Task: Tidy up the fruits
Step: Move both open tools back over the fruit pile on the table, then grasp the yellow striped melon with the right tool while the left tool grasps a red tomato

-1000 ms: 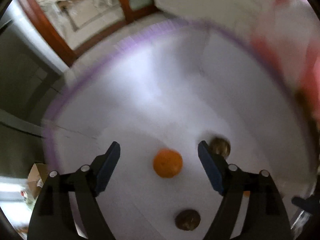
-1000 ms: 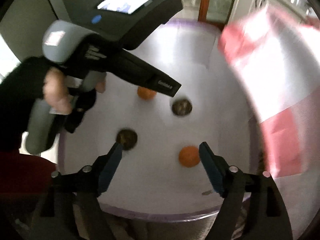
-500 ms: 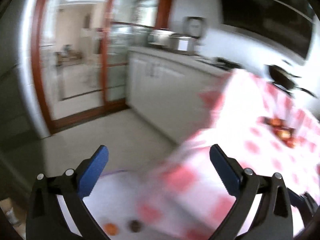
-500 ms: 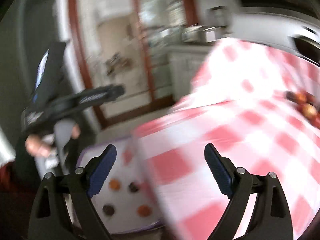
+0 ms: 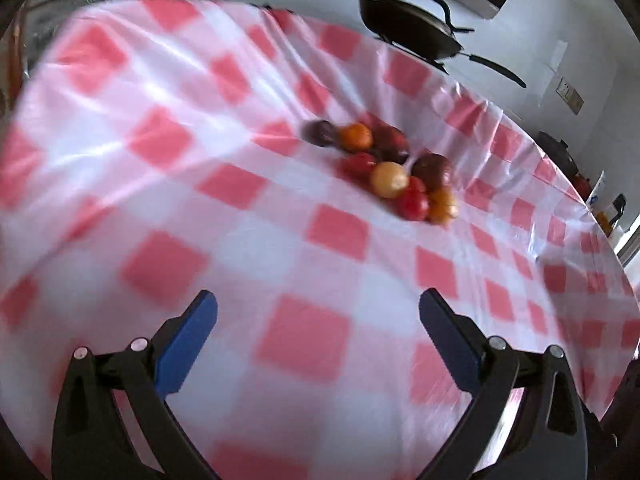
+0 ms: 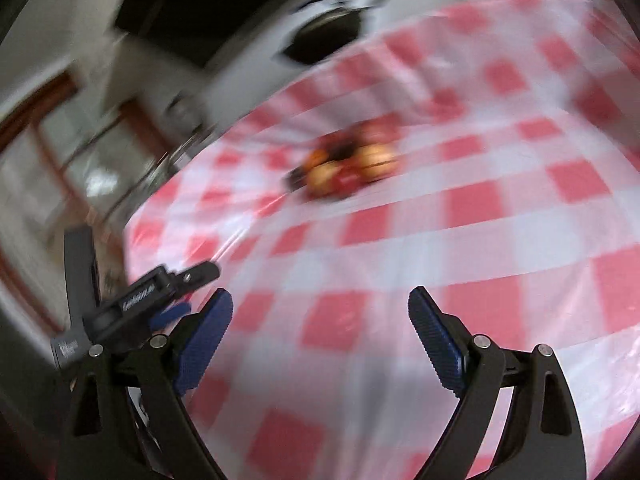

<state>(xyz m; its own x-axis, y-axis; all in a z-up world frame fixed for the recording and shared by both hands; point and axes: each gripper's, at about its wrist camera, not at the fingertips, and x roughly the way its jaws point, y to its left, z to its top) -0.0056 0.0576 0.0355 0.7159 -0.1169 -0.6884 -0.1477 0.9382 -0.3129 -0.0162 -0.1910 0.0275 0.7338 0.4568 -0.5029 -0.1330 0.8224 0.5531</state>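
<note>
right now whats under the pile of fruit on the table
The pile of fruit sits directly on the red and white checked tablecloth; no bowl or plate shows beneath it. The cloth hides the table itself, and fruit at the bottom of the heap may be covered by the top ones.

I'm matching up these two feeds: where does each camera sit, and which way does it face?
Left wrist: on the left gripper, open, looking across the checked tablecloth at the fruit pile; only its own fingers show.
Right wrist: on the right gripper, open, facing the same pile, blurred; the left gripper shows at lower left.
Shared: tablecloth, fruit pile, dark pan.
</note>
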